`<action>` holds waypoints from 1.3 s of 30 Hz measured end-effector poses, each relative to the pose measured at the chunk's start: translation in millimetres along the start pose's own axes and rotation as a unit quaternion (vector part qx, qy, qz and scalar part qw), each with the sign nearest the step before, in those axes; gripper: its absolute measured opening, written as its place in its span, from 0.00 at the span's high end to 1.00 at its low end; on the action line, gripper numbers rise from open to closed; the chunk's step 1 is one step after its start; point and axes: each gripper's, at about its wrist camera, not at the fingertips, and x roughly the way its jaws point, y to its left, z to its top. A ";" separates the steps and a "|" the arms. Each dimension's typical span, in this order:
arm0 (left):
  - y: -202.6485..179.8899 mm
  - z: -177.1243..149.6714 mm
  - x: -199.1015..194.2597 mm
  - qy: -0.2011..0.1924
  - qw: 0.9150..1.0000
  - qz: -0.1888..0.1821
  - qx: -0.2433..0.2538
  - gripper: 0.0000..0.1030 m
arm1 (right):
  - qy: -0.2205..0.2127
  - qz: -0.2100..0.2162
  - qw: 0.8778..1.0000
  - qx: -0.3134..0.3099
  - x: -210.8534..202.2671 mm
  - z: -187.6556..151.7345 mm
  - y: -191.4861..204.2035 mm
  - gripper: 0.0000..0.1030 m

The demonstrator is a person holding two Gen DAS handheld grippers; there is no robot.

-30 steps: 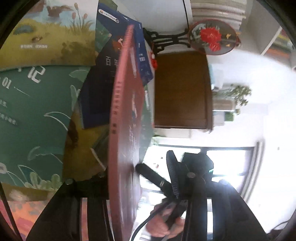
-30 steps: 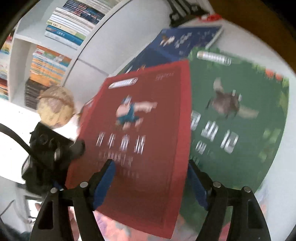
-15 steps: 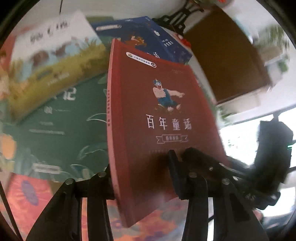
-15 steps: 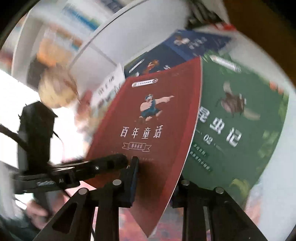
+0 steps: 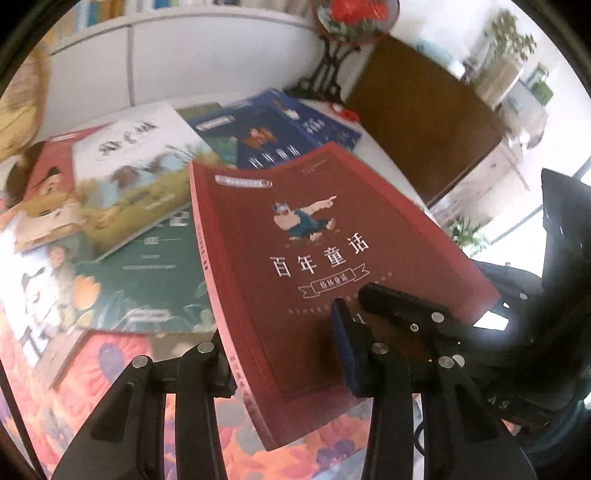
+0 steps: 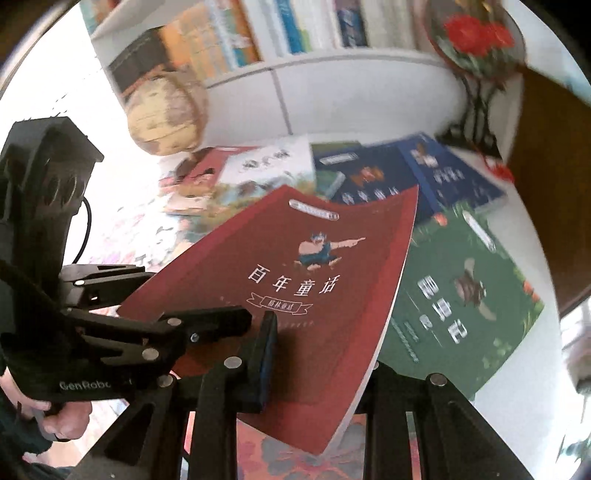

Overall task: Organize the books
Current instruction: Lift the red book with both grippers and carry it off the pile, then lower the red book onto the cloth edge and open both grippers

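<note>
A thin dark-red paperback book (image 5: 317, 266) with a matte cover, white lettering and a small cartoon figure is lifted above the desk, tilted, its pages bowing a little along the free edge. The left gripper (image 5: 284, 365) has its jaws clamped on the book's near edge by the spine, one blue-padded finger (image 5: 341, 350) lying flat on the cover and the other beneath. The right gripper (image 6: 317, 350) grips the same near edge (image 6: 295, 295) towards the page side, jaws likewise pressed tight with a blue pad (image 6: 267, 354) on top; in each wrist view the other black gripper shows alongside, also laid on the cover.

Under the red book the desk carries a loose spread of glossy flat books: a dark-green one with an insect picture (image 6: 461, 295), two navy-blue ones (image 5: 295, 136) overlapping, and a white-and-ochre picture book with birds (image 5: 136, 173). An orange floral cloth (image 5: 110, 380) covers the near part of the desk. Behind stand a round beige globe (image 6: 166, 110), a white bookshelf (image 6: 295, 40) of upright spines, and a round embroidered fan with red flowers on a black wrought stand (image 5: 351, 22).
</note>
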 end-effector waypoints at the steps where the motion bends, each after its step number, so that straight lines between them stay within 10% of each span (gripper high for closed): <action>1: 5.5 -1.1 -9.4 -0.008 1.000 0.001 -0.006 0.64 | -0.005 0.001 1.000 -0.008 -3.8 1.4 7.8 0.76; 20: 235.4 -98.2 -224.5 -0.121 0.978 0.115 -0.126 0.64 | -0.048 0.113 0.986 -0.111 45.6 54.8 315.0 0.75; 39: 391.5 -165.0 -216.8 -0.099 0.961 0.155 -0.205 0.64 | 0.033 0.144 0.985 -0.089 189.6 54.4 436.2 0.74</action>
